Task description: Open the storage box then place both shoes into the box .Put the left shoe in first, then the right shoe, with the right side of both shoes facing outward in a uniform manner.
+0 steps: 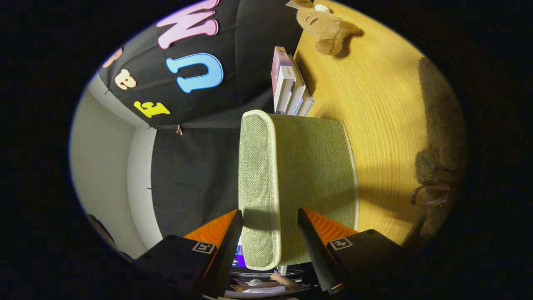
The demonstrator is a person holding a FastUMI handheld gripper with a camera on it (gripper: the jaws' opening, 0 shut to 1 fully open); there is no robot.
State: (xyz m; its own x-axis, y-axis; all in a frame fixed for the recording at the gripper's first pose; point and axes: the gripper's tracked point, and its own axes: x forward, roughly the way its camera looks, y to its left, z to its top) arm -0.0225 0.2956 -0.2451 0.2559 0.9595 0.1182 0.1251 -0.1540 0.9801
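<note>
1. Gripper [270, 233] open, fingers straddling the green storage box [291, 183] lid edge, not pressing.
2. Box sits on bench [383, 125], beside books [289, 85].
3. Close squarely on the rim, lift slowly; hinge side probably hidden.

The tongs [270, 225] sit spread apart around the near edge of the green fabric storage box [297, 183], one finger on each side of it, with visible gaps so neither seems to press on it. The box has a pale trim and rests on the wooden surface [383, 108]. Just beyond the box there's a small stack of books [289, 85]. Further past the box lies a tan plush toy [327, 27]. Beside the box, a bit apart, there's a fuzzy brown thing [441, 125], can't tell what.
</note>
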